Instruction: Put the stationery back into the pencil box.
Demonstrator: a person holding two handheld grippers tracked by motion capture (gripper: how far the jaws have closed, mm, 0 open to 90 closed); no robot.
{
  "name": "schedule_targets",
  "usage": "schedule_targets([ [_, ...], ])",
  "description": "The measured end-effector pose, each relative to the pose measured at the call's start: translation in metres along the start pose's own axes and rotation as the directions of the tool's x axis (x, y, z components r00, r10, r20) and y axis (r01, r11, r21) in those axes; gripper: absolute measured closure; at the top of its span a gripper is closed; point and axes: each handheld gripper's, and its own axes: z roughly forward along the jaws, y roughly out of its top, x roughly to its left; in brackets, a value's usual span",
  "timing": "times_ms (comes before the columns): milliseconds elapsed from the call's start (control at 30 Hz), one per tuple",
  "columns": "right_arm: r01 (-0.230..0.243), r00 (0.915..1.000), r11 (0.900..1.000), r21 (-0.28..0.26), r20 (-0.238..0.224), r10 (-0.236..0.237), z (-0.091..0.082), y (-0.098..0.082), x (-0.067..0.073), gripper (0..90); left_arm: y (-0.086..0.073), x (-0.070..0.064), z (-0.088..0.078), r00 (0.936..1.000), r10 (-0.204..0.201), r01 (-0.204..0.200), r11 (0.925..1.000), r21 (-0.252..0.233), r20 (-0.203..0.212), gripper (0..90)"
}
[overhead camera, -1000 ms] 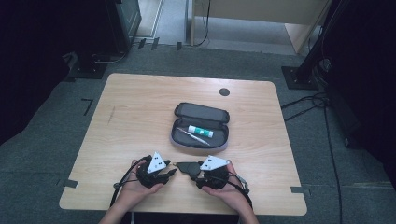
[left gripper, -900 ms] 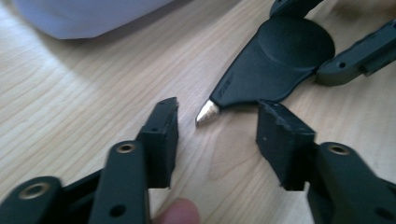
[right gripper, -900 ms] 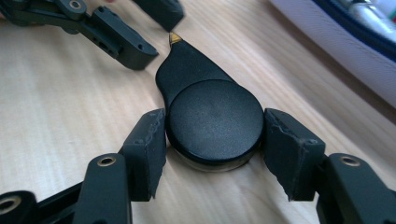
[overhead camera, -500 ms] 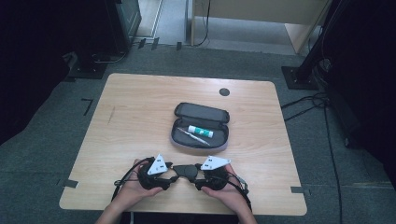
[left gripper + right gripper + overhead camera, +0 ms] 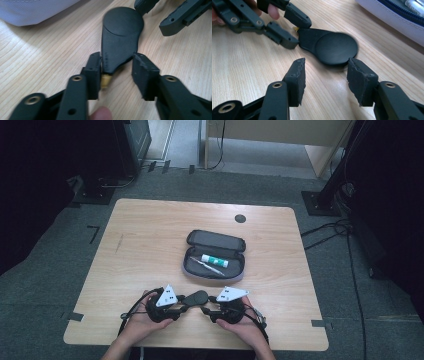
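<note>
**Black paddle-shaped piece lies end-on between the two grippers**

A black paddle-shaped piece [image 5: 195, 298] is seen on the near part of the wooden table [image 5: 150, 235], in front of the open pencil case [image 5: 215, 256]. Its long axis runs from one gripper to the other: the narrow end, where a small brass-coloured tip [image 5: 105, 80] shows, points into the left gripper [image 5: 117, 66], and the round broad end is turned toward the right gripper [image 5: 325, 72].

The left gripper's jaws have just been closing, and the narrow end is bracketed by them; one pad [image 5: 93, 67] is at the piece's edge, while a slim gap seems to be left at the other, so a firm clamp cannot be confirmed. The right gripper's jaws are held partly apart with nothing between them, the round end lying just beyond their tips.

The left gripper is judged the nearer. A take by the right would call for a short advance along the piece's own axis.
</note>
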Motion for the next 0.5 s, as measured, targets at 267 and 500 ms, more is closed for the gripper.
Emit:
schedule_targets([
  [267,-0.01,0.9999,1.0,0.004,0.004,0.01,0.0,0.0,-0.0013,45.6,-0.0034,0.0058,-0.005,0.9998,-0.021,0.021,0.9998,0.003,0.001,74.6],
  [500,-0.02,0.9983,1.0,-0.007,0.055,0.021,0.0014,0.0017,-0.0036,30.3,-0.003,0.0051,-0.0049,0.9998,-0.017,0.017,0.9998,0.006,0.01,81.5],
])
